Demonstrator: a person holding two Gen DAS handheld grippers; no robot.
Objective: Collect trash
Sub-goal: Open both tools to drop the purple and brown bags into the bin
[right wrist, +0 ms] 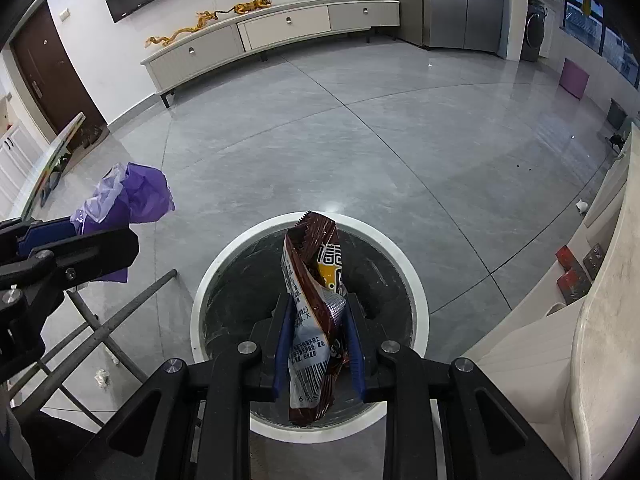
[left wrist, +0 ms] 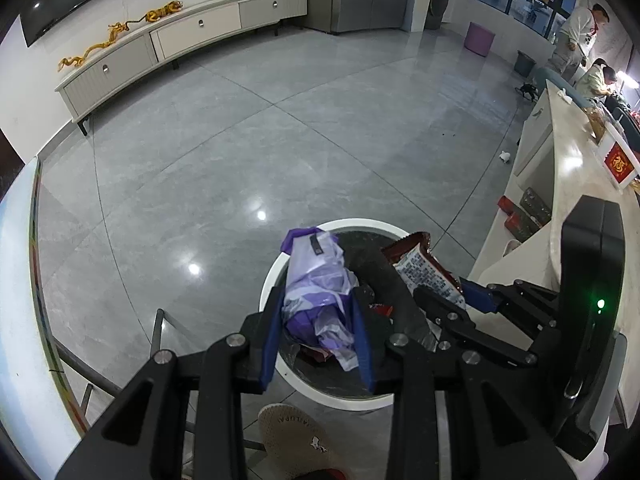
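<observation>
My left gripper [left wrist: 318, 312] is shut on a crumpled purple plastic bag [left wrist: 316, 280] and holds it over a round white-rimmed trash bin [left wrist: 268, 280] with a black liner. My right gripper [right wrist: 318, 320] is shut on a brown snack wrapper [right wrist: 312, 300] and holds it over the same bin [right wrist: 416, 280]. In the left wrist view the right gripper [left wrist: 452, 300] with the wrapper [left wrist: 424, 268] is at the right of the bin. In the right wrist view the left gripper [right wrist: 72, 240] with the purple bag [right wrist: 128, 196] is at the left. Some red scraps [left wrist: 380, 308] lie inside the bin.
A white counter [left wrist: 568, 184] runs along the right, with red boxes [left wrist: 516, 216] on its lower shelf. Metal chair legs [right wrist: 120, 304] stand left of the bin. Small white scraps [right wrist: 102, 376] lie on the grey tile floor; another scrap [left wrist: 505, 156] lies near the counter. Two people [left wrist: 580, 32] are far right.
</observation>
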